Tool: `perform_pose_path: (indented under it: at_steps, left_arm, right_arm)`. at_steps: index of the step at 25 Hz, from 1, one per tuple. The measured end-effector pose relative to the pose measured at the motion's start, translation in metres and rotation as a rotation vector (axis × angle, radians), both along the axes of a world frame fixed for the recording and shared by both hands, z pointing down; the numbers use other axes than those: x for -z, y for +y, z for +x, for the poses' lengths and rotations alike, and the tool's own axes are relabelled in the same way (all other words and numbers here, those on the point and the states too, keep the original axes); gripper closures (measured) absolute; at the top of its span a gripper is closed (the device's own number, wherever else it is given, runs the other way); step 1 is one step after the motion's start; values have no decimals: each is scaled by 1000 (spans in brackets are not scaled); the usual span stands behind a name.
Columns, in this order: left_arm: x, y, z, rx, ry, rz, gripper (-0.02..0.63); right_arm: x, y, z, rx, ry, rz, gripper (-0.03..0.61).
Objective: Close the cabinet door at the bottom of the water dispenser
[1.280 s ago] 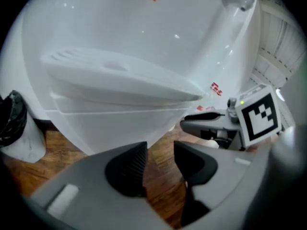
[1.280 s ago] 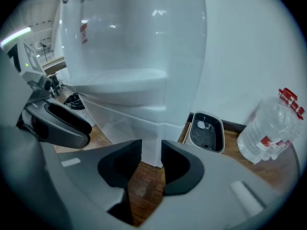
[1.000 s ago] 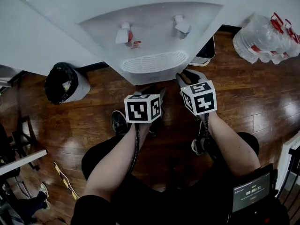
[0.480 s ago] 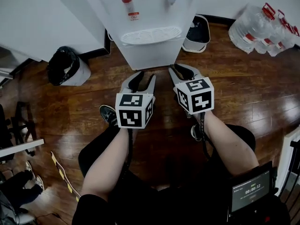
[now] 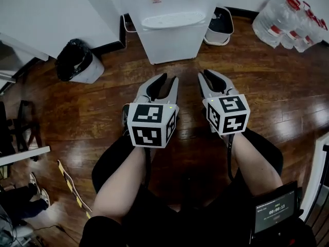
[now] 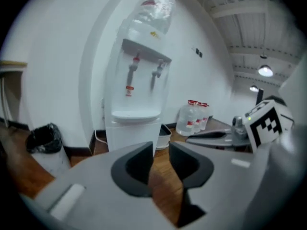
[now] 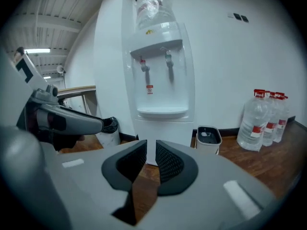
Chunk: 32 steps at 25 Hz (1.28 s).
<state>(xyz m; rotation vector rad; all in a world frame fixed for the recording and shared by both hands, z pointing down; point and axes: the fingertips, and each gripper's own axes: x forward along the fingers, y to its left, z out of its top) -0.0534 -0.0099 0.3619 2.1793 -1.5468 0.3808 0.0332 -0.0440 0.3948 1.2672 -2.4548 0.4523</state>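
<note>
Dark polished wood floor runs back to a white wall, and against it, far centre, stands the white water dispenser (image 5: 172, 30) with a clear bottle on top. Its cabinet door (image 5: 173, 44) is the low front panel under the drip tray; from here it looks flush with the body, no edge sticking out.

A small red-and-white sticker (image 7: 149, 89) sits under the left tap, with print too fine to read. Red labels on the water bottles (image 5: 288, 22) at the far right are just as unreadable. Near right, a little screen (image 5: 276, 210) shows 00:00:13.

Now the fingers. The left gripper (image 5: 169, 78) hangs over bare floor, well short of the dispenser. Its jaws are closing with a clear gap between the dark pads (image 6: 139, 164) and only floorboards showing through. The right gripper (image 5: 204, 75) is level with it just to the right. Its jaws are also closing, down to a narrow slit, with nothing between the ribbed pads (image 7: 168, 164). Neither touches anything.

A black-bagged bin (image 5: 77, 60) stands far left, and a small white bin (image 5: 221, 27) stands just right of the dispenser.
</note>
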Motion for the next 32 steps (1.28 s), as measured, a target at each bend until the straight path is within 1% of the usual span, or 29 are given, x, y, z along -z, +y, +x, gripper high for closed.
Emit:
perform_pose_path:
  at_steps: [2, 3, 5, 8, 13, 16, 19, 21, 25, 32]
  left_arm:
    - [12, 8, 3, -27, -88, 95, 488]
    - [15, 13, 5, -37, -118, 133, 488]
    - [17, 25, 12, -55, -136, 176, 488]
    - [17, 35, 23, -55, -111, 205, 488]
    - [21, 44, 41, -57, -75, 257, 488]
    - [34, 45, 50, -72, -46, 307, 495]
    - [45, 47, 56, -88, -55, 360, 506]
    - [52, 49, 58, -97, -57, 370, 508]
    - [59, 49, 64, -108, -34, 380, 514]
    - [54, 51, 76, -132, -49, 382, 517]
  right_arm:
    - [13, 12, -1, 0, -14, 40, 520]
    - [19, 17, -1, 2, -24, 57, 522]
    - [29, 28, -2, 10, -33, 89, 525]
    - [40, 40, 2, 24, -51, 129, 544]
    - [68, 57, 3, 43, -148, 204, 571]
    - [80, 62, 2, 78, -158, 260, 574]
    - [84, 70, 3, 101, -171, 278, 574]
    - [87, 73, 5, 101, -180, 284, 574]
    - [88, 72, 9, 93, -181, 306, 574]
    - [94, 71, 19, 74, -188, 333, 574]
